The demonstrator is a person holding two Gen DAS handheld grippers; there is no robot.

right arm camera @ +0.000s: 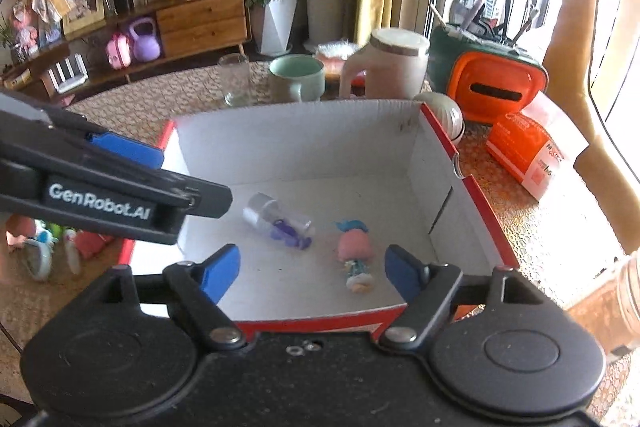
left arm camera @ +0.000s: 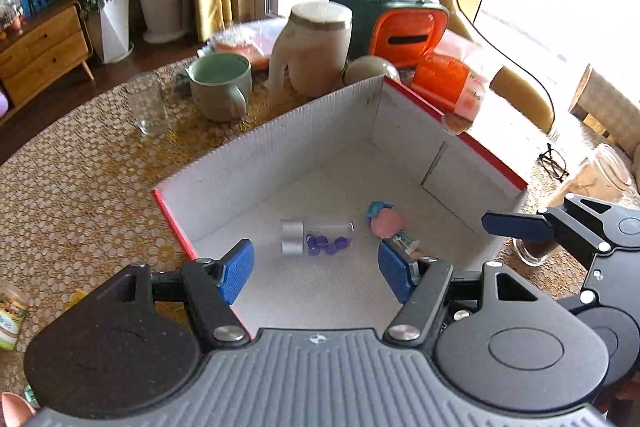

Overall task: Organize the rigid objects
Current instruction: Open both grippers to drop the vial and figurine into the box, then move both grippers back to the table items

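1. Since both grippers hang over the same white cardboard box [left arm camera: 328, 131], everything turns on what lies in it: a little clear bottle [left arm camera: 316, 238] of purple beads and a small doll [right arm camera: 354, 259] with a pink head.
2. Left gripper [left arm camera: 316, 273] has its jaws open with nothing between them. The bottle lies on the box floor just ahead of them, flat on its side, silver cap toward the left jaw, so its long axis runs crosswise, jaw to jaw.
3. Right gripper [right arm camera: 314, 273] is open and empty too. The doll lies ahead and a bit nearer its right jaw, head away from the camera and feet toward it, so its long axis points along the fingers.
4. My read: both things are already in the box, and neither is being gripped right now.
5. If either gets picked up again, the left one is nearer the bottle and the right one nearer the doll. The bottle would need a wrist turn, or a pinch end to end.
6. Rest of the worktop [left arm camera: 80, 163] is cluttered: green mug [left arm camera: 220, 89], drinking glass [left arm camera: 147, 109], white jug [left arm camera: 310, 47]. Can't tell which, if any, gets sorted next.
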